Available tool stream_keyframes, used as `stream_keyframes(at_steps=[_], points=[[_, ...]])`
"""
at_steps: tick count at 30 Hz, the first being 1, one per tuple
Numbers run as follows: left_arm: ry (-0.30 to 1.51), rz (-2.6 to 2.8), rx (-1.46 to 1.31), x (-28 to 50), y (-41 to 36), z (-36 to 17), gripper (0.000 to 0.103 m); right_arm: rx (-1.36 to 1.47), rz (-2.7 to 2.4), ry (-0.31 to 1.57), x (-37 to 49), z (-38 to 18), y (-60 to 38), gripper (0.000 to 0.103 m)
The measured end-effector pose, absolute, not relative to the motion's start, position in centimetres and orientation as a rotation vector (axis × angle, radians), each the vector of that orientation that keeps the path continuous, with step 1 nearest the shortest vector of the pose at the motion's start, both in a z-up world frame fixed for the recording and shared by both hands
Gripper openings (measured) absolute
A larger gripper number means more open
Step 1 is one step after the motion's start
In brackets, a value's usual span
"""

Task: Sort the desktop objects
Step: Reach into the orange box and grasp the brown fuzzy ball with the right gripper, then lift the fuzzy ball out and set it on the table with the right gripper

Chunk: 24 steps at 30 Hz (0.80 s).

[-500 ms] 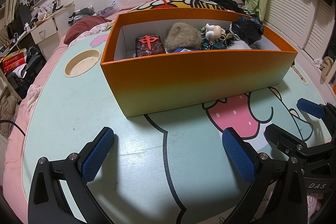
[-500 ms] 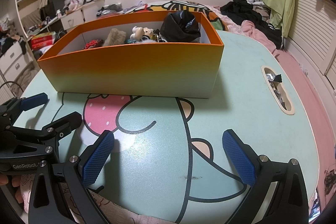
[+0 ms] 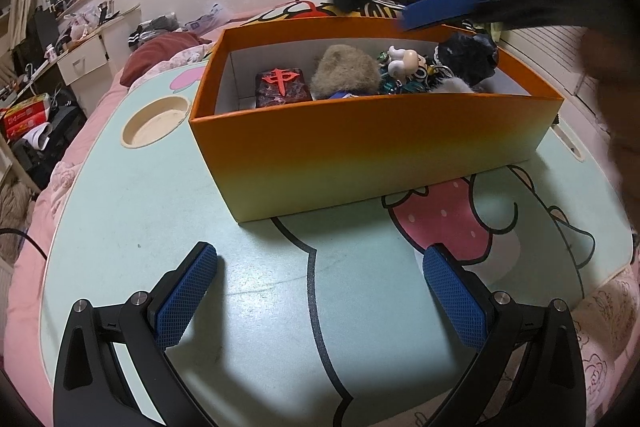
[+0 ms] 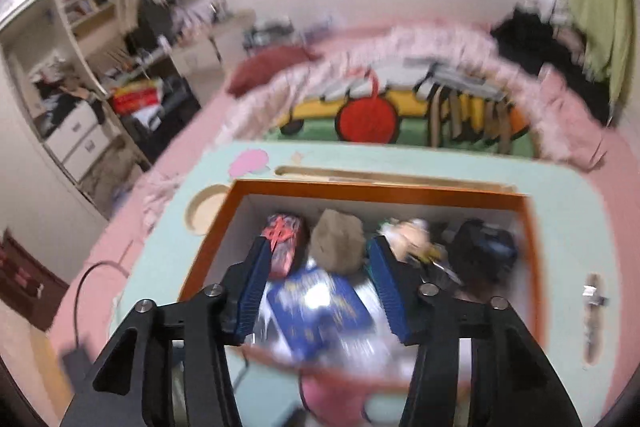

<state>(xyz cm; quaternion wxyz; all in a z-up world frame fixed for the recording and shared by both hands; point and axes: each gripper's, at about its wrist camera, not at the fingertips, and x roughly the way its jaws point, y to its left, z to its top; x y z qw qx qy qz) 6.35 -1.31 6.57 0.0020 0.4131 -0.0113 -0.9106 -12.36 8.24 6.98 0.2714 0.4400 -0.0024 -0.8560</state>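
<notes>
An orange box (image 3: 360, 147) stands on the mint cartoon table (image 3: 160, 211). It holds a dark block with a red character (image 3: 283, 87), a brown furry lump (image 3: 346, 75), small figurines (image 3: 404, 63) and a dark crumpled thing (image 3: 466, 57). My left gripper (image 3: 320, 291) is open and empty, low over the table in front of the box. My right gripper (image 4: 320, 287) is open above the box (image 4: 208, 239), looking down into it over a blue packet (image 4: 320, 311). It shows blurred in the left wrist view (image 3: 448, 7), above the box's far rim.
A round cup recess (image 3: 156, 121) is sunk in the table left of the box. A slot (image 4: 592, 319) lies at the table's right side. Pink bedding (image 4: 160, 183) surrounds the table, with drawers and clutter (image 3: 80, 63) at far left.
My right gripper has risen from the table's front and swung over the box, now pointing down into it; its view is blurred. The left gripper has barely moved.
</notes>
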Motion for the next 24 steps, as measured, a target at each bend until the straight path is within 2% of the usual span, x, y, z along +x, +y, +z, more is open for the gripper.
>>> stream_keyframes(at_steps=[1, 4, 5, 7, 8, 14, 17, 21, 24], points=[[-0.036, -2.859, 1.296, 6.4, -1.3, 6.6, 0.103, 1.22, -2.303, 0.02, -13.1, 6.4, 7.5, 0.034], [-0.037, -2.863, 1.299, 6.4, -1.3, 6.6, 0.103, 1.324, -2.329, 0.126, -14.6, 3.5, 6.0, 0.033], [-0.036, -2.864, 1.299, 6.4, -1.3, 6.6, 0.103, 1.314, -2.342, 0.143, -14.7, 3.6, 5.9, 0.028], [-0.037, -2.864, 1.298, 6.5, -1.2, 6.7, 0.103, 1.301, -2.323, 0.124, -14.6, 3.9, 6.2, 0.011], [-0.037, -2.865, 1.298, 6.5, -1.2, 6.7, 0.103, 1.272, -2.307, 0.1, -14.4, 4.4, 6.6, 0.009], [-0.037, -2.864, 1.297, 6.6, -1.2, 6.7, 0.103, 0.974, -2.291, -0.134, -9.1, 10.7, 12.7, 0.008], [-0.037, -2.864, 1.297, 6.7, -1.3, 6.7, 0.103, 0.899, -2.274, -0.162, -5.3, 12.2, 16.2, 0.008], [-0.037, -2.865, 1.297, 6.7, -1.4, 6.8, 0.102, 1.006, -2.253, -0.111, -2.2, 8.7, 18.4, 0.009], [-0.037, -2.864, 1.296, 6.8, -1.4, 6.8, 0.102, 1.139, -2.267, -0.123, -3.6, 4.2, 18.7, 0.009]])
